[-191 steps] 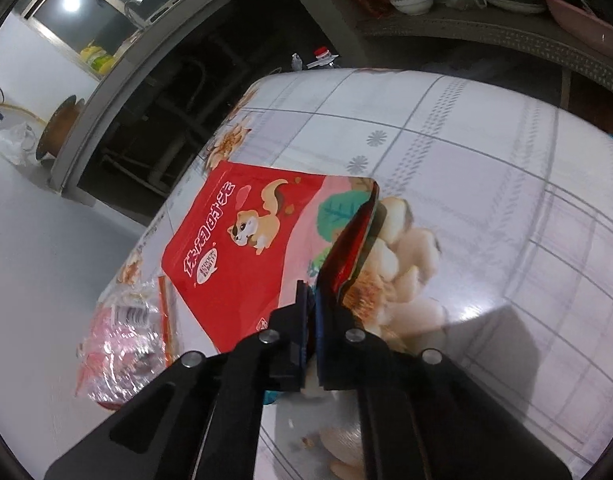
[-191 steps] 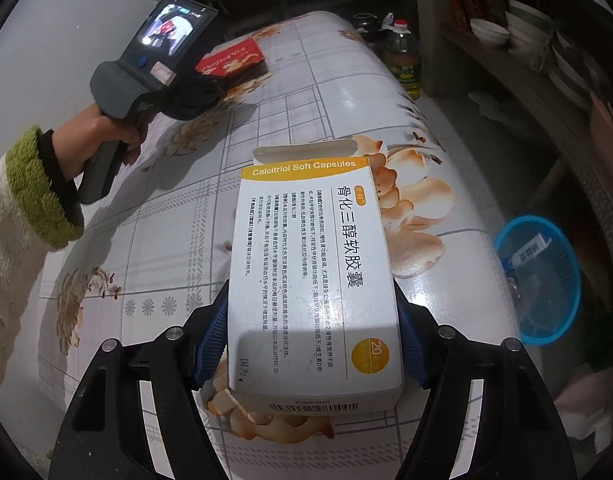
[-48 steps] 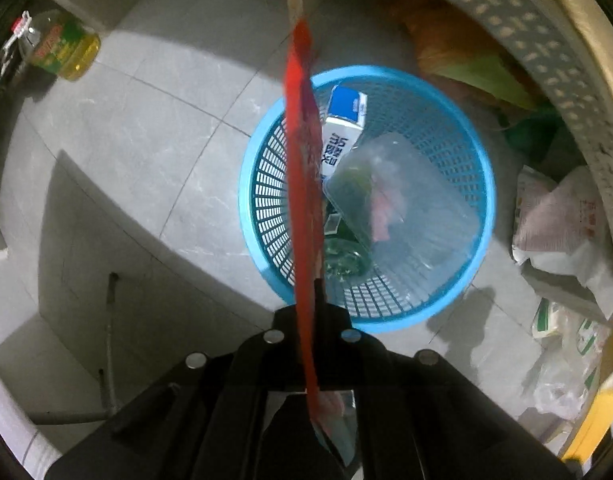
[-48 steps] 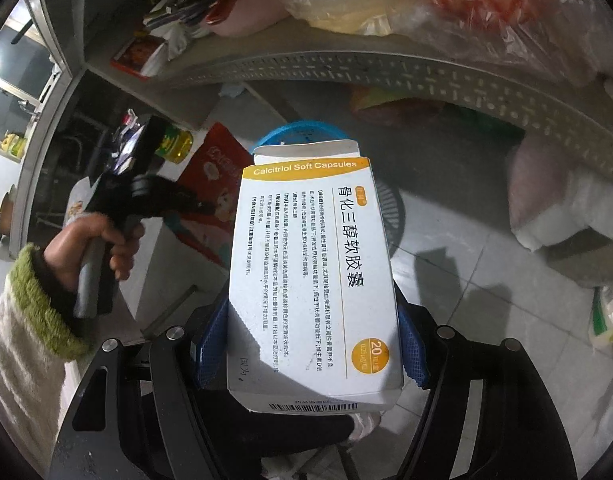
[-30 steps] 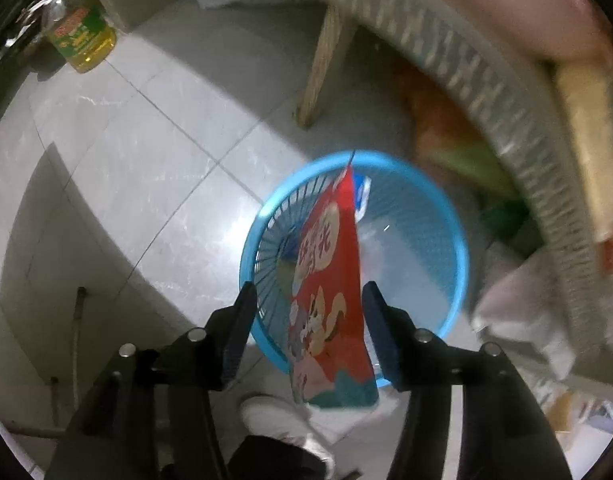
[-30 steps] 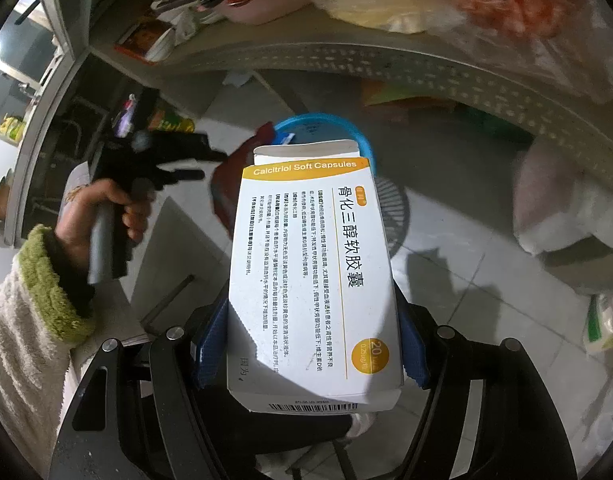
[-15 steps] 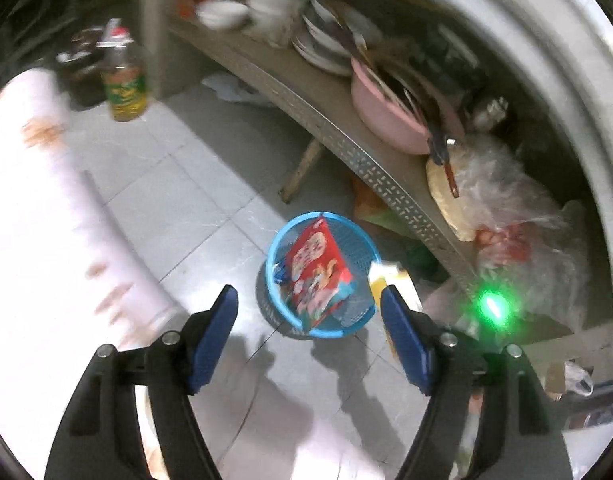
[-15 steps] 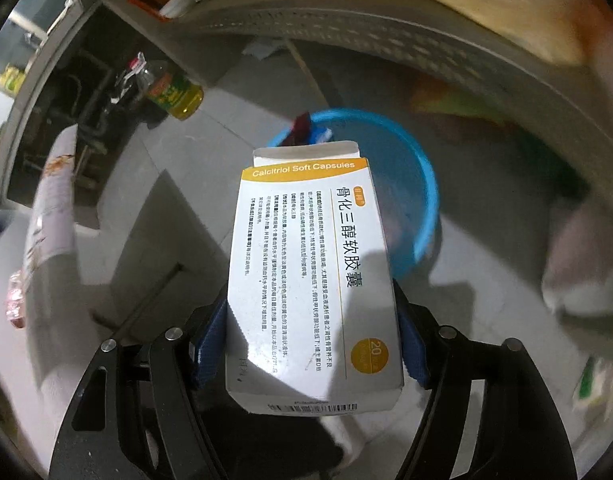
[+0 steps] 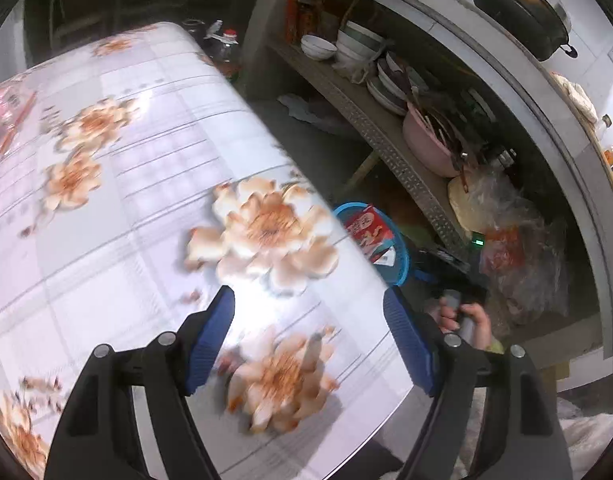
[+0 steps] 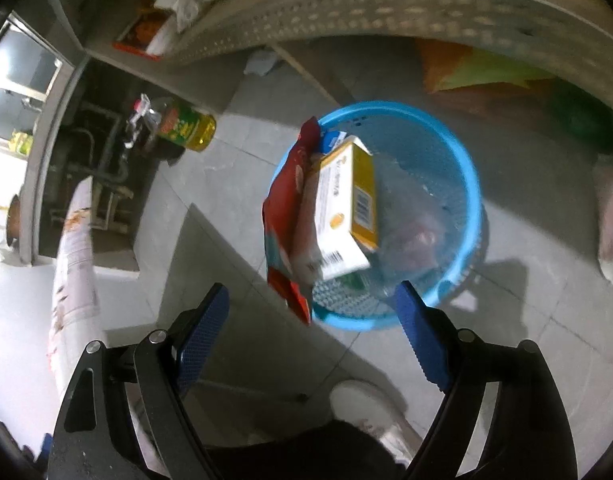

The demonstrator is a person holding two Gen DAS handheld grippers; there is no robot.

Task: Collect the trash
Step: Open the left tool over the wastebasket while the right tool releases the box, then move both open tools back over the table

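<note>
In the right wrist view a white and yellow capsule box (image 10: pixel 346 208) drops free into the blue mesh basket (image 10: pixel 458 160) on the floor, beside the red snack bag (image 10: pixel 286 208) leaning on the basket's left rim. My right gripper (image 10: pixel 312 316) hovers above the basket, its jaws opening, nothing between them. My left gripper (image 9: pixel 308 328) is open and empty over the floral table (image 9: pixel 106 200). From there the basket (image 9: pixel 402 256) with the red bag (image 9: pixel 368 230) shows beyond the table's edge. A crumpled pink wrapper (image 9: pixel 6 116) lies at the table's far left.
A long shelf (image 9: pixel 386 128) with bowls, plates and a pink basin runs beside the basket. An oil bottle (image 10: pixel 186 126) stands on the floor. A hand (image 9: pixel 466 320) holds the other gripper past the table edge. A white shoe (image 10: pixel 362 404) is below my right gripper.
The right jaws let go of the capsule box, which now falls into the basket. The left gripper swung away from the basket and up over the table, jaws still wide.
</note>
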